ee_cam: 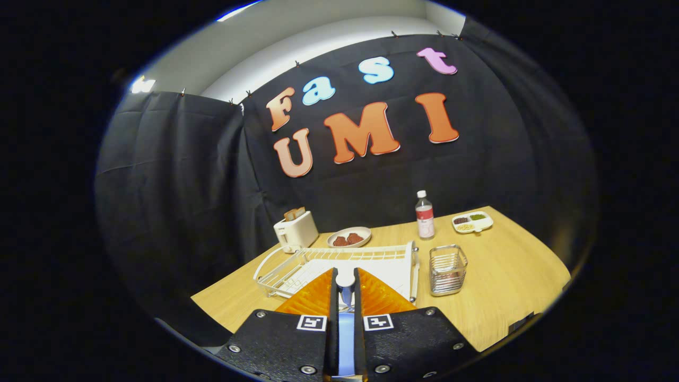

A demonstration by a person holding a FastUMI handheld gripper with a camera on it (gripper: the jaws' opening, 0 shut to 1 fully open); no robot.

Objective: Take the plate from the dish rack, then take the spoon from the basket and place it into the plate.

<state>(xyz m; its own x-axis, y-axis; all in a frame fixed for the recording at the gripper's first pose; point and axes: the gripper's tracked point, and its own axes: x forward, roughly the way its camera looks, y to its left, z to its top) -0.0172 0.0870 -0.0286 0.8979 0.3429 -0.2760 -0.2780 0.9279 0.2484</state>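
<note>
My gripper (345, 271) is shut on the spoon (345, 326), a slim piece with a blue handle and a white rounded end that pokes out between the fingertips. It hangs above the white wire dish rack (297, 265), which stands just ahead of the fingers with no plate in its slots. To the right of the rack stands the metal wire basket (448, 269). Beyond the rack lies a pale plate (348, 237) holding two brown pieces. The fingers hide whatever is straight below them.
A white toaster (295, 231) with bread in it stands at the back left of the wooden table (509, 286). A clear bottle (424, 215) and a divided white dish (472, 222) stand at the back right. Black cloth walls close the booth.
</note>
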